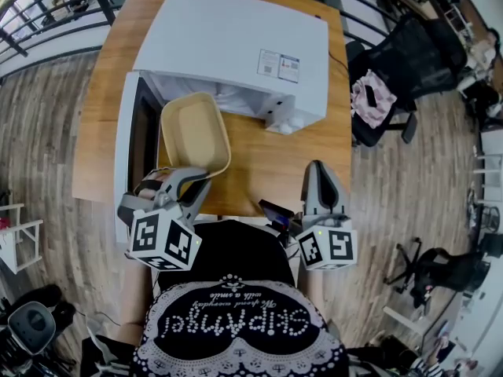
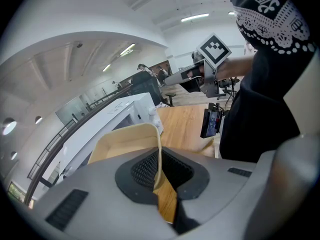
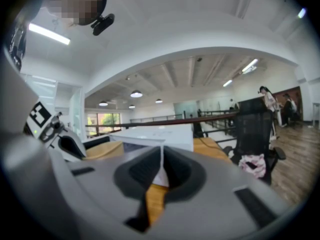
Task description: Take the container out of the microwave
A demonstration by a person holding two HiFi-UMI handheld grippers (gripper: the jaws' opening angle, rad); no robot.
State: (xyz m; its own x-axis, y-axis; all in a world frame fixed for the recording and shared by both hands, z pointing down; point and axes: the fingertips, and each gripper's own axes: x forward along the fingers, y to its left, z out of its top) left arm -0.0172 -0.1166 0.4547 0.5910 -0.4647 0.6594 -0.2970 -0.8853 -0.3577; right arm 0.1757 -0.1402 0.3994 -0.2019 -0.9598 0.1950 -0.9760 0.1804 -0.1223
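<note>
Wooden table bearing a white microwave, its door swung open to the left. The beige container is mostly outside the opening, over the table, with its far end at the microwave's mouth. Left gripper: jaws clamped on the container's near rim. Right gripper: jaws together, holding nothing, near the table edge.

Blocked on the left by open microwave door, standing close beside container. Blocked behind by microwave body. Free passage over bare counter right of container, up to right claw. Office chair past counter's right edge.
</note>
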